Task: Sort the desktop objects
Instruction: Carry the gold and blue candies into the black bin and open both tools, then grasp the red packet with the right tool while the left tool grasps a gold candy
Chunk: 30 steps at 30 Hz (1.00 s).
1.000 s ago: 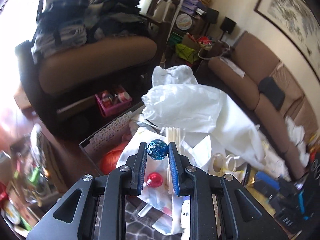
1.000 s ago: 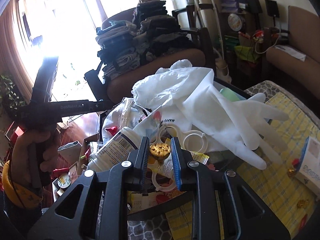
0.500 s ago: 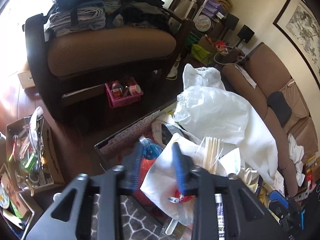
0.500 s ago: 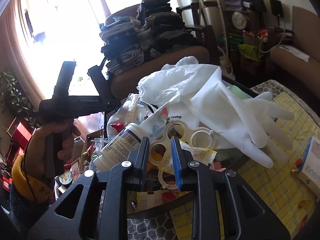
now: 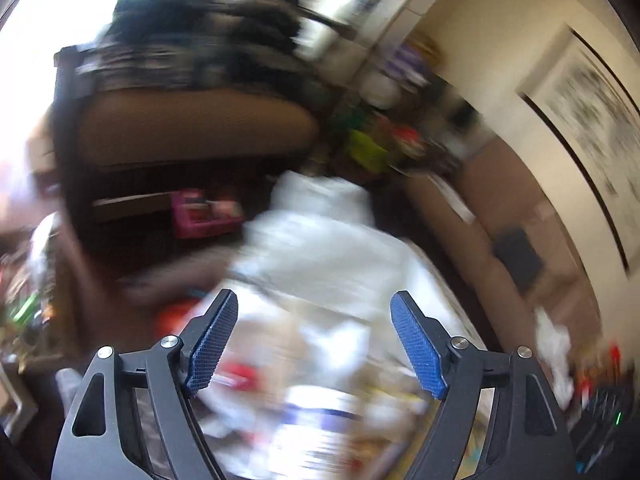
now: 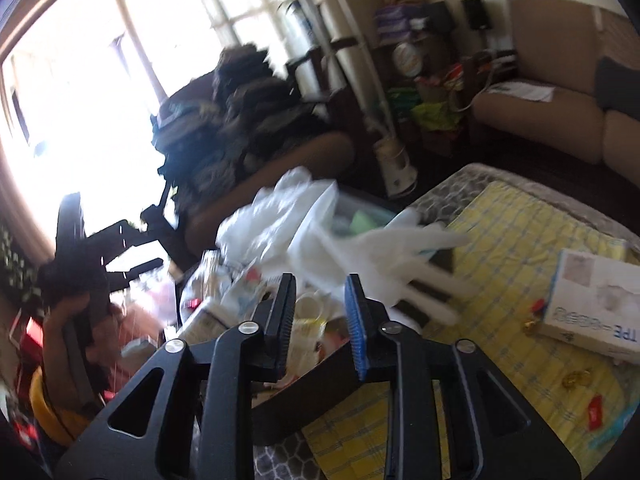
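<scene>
While our left gripper [image 5: 314, 344] has just been opening, nothing between its pads, our right gripper [image 6: 320, 326] too parts emptily above the white glove [image 6: 400, 256] heap.

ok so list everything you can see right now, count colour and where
rubber glove: one, white, on the clutter pile, fingers over the yellow cloth
yellow cloth: one, checked, on the table at right
box: one, white with blue print, on the cloth at right
wrapped sweets: a few, gold and red, on the cloth near the box
armchair: one, brown, behind the table, dark folded clothes piled on it
sofa: one, brown, far right
pink basket: one, on the floor under the armchair
left gripper: jaws wide open, just been opening, empty
right gripper: jaws parted, just been opening, empty
</scene>
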Available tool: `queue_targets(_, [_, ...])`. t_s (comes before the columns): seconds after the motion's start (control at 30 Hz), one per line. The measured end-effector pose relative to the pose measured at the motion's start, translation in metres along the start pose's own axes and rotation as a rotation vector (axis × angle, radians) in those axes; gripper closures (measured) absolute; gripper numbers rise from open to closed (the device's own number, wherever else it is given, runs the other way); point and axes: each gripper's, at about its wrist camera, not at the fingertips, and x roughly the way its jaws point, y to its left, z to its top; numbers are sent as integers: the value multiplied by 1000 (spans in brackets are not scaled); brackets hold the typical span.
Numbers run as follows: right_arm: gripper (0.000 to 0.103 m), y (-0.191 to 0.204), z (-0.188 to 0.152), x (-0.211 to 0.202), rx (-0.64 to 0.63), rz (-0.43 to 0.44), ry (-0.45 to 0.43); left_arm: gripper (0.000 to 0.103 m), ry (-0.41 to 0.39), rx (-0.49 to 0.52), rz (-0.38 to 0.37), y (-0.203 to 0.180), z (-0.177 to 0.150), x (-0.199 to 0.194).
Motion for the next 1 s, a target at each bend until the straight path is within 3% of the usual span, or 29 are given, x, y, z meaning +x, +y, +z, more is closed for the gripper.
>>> queue_targets(0.03, [67,-3,2,-9,6,-16,-24,16,31,68,-20,-22,-7,5])
queue_targets(0.1, [40,-14,5,-30,19,-62,-77,13,65,203,-38,-62,-25,12])
queue_targets(0.17, [29,-31,4,-49,29,-88,-125,9,107,313,-29,-96,-45,21])
queue_targets(0.23, [29,-52,0,-61,36,-132,-113,9,142,367,-30,-117,-60,28])
queue_targets(0.3, [29,-81,-7,-73,49,-242,-59,9,233,374,-64,-134,-75,40])
queue_targets(0.37, [29,-110,-10,-87,70,-393,-48,9,401,316,-185,-150,-100,58])
queue_targets(0.43, [29,-129,-11,-98,89,-500,-31,9,487,340,-254,-163,-122,67])
queue_targets(0.5, [29,-144,-15,-100,55,-574,47,9,527,421,-241,-182,-149,75])
queue_targets(0.6, [29,-157,-38,-95,-71,-556,152,9,519,550,-176,-204,-177,86])
queue_targets(0.67, [30,-173,-61,-91,-108,-515,156,9,501,612,-141,-213,-192,97])
queue_targets(0.7, [41,-182,-65,-81,-108,-481,222,9,487,626,-132,-217,-196,100])
queue_targets(0.77, [51,-197,-73,-73,-81,-465,272,9,453,626,-138,-230,-202,110])
queue_targets(0.83, [51,-212,-80,-71,-50,-449,265,9,445,602,-186,-240,-203,121])
queue_targets(0.93, [54,-235,-100,-54,8,-428,385,9,449,605,-219,-266,-211,142])
queue_targets(1.0, [54,-245,-111,-45,9,-446,434,12,449,678,-194,-286,-224,156])
